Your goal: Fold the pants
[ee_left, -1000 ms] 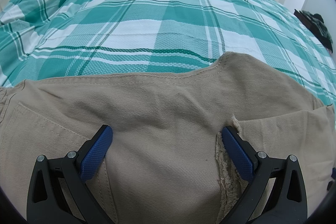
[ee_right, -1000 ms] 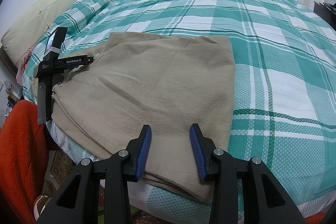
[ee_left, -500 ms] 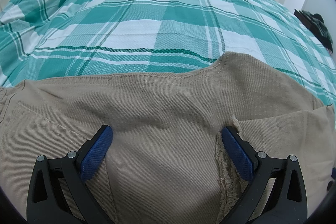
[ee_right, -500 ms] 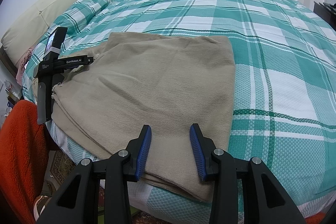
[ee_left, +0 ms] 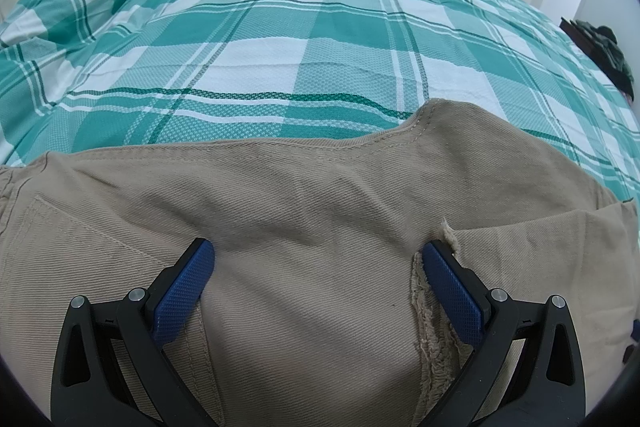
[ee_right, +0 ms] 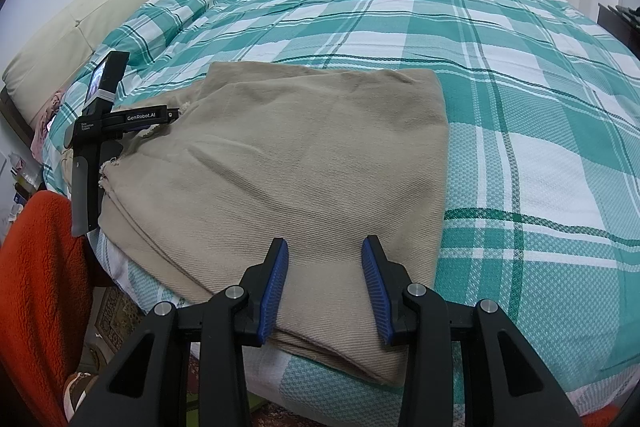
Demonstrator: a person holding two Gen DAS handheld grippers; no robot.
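The tan pants (ee_right: 304, 163) are lying folded into a stacked, roughly rectangular bundle at the near edge of the bed (ee_right: 520, 75), on the green-and-white checked cover, with one corner overhanging the mattress edge toward the floor. The right gripper (ee_right: 325, 283) is hovering over the near end of the bundle, its jaws parted and gripping nothing, cloth showing between the blue pads (ee_right: 275, 287). The left gripper (ee_left: 318, 291) is standing at the opposite side, jaws spread wide and empty, directly above the frayed hem (ee_left: 430, 311) and beside a stitched pocket seam (ee_left: 96, 227); in the right wrist view its body (ee_right: 94, 147) is sitting at the bundle's left edge. The bundle's long axis is appearing to run away from the right gripper toward the far folded edge, with the raw hems lying on the left gripper's side. In my judgement the folding is largely done; if another fold is intended, it would be turning on that axis, with the left gripper better placed for the hem edge and the right for the near corner. Loose layers at the overhanging corner may slip.
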